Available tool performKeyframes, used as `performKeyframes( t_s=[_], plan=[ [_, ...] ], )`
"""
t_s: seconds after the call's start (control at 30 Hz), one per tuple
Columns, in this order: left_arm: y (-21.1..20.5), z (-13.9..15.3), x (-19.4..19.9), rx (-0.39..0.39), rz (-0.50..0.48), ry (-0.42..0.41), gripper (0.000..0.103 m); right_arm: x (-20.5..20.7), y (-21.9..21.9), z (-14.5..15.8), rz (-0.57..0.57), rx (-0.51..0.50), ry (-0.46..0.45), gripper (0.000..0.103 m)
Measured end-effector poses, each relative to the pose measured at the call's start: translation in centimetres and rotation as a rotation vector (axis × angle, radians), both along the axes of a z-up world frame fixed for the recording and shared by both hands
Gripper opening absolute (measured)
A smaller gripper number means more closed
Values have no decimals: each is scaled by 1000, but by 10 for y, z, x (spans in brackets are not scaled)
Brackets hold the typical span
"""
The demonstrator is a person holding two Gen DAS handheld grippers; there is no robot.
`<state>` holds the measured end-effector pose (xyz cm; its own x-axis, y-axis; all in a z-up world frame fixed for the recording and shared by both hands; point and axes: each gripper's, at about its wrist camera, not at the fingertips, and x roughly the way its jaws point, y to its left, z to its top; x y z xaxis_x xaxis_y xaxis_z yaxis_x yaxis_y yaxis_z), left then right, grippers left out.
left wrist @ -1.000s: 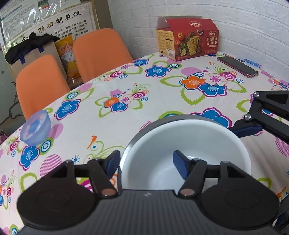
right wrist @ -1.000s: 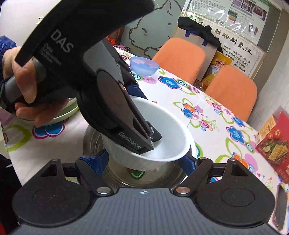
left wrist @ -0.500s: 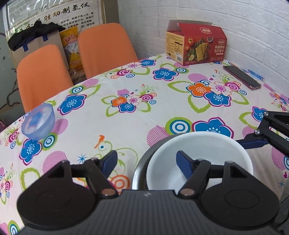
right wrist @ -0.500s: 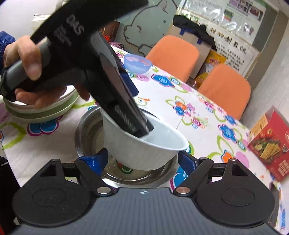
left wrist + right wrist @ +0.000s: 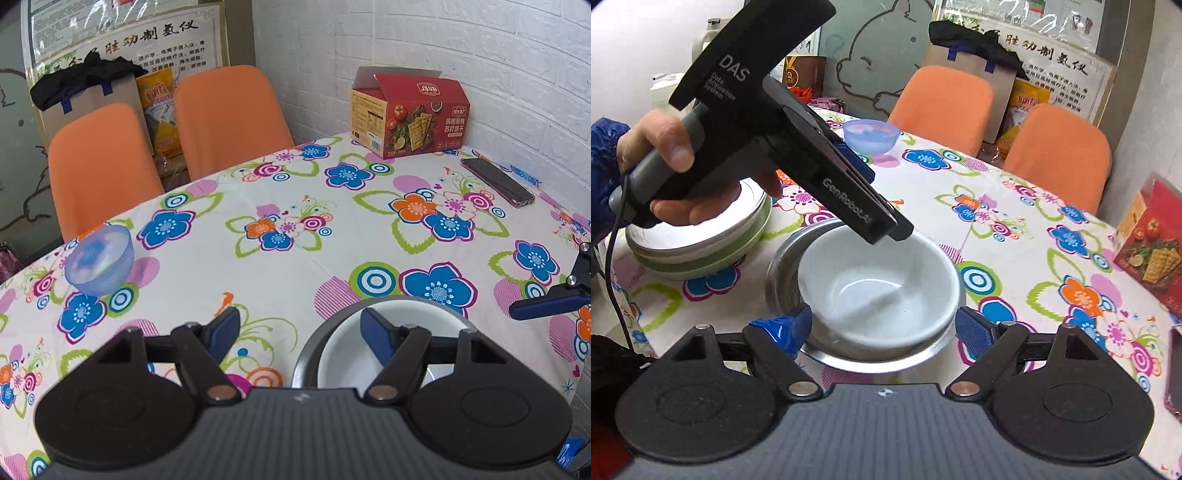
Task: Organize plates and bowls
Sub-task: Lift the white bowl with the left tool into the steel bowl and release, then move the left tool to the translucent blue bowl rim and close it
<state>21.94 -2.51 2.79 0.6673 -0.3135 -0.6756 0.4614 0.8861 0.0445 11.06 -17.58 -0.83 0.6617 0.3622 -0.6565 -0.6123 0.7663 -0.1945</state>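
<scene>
A white bowl (image 5: 879,288) rests level inside a steel bowl (image 5: 783,266) on the flowered tablecloth. My left gripper (image 5: 886,203), held by a hand, hovers above the white bowl's far rim, open and holding nothing. In the left wrist view, my left gripper (image 5: 299,332) has one finger over the white bowl (image 5: 336,358) and the other over the cloth, clear of the steel bowl's rim (image 5: 306,354). My right gripper (image 5: 882,328) is open; its fingers flank the near side of the nested bowls without pressing on them. One of its fingers (image 5: 546,306) shows at the right edge.
A stack of white and green plates (image 5: 701,251) sits left of the bowls. A translucent blue bowl (image 5: 99,258) stands near the far left table edge. A red cracker box (image 5: 410,114) and a phone (image 5: 496,181) lie by the wall; two orange chairs (image 5: 229,114) stand behind the table.
My left gripper let go of the white bowl, rose and drew back from it. The bowl, tilted before, now lies level in the steel bowl. The right gripper barely moved.
</scene>
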Motion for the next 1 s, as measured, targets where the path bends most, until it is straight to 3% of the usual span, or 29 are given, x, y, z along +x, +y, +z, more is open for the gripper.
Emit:
performKeyframes(
  t_s=[0.3, 0.6, 0.8, 1.0],
  plan=[
    [27, 7, -15, -7, 54, -27, 75, -16, -8, 19, -26, 11, -50, 72],
    [93, 9, -22, -14, 151, -53, 80, 2, 12, 32, -45, 50, -50, 72],
    [145, -2, 5, 18, 236, -19, 80, 28, 57, 38, 12, -6, -82, 72],
    [194, -10, 62, 39, 323, 35, 80, 77, 115, 42, 78, -82, -114, 72]
  ],
)
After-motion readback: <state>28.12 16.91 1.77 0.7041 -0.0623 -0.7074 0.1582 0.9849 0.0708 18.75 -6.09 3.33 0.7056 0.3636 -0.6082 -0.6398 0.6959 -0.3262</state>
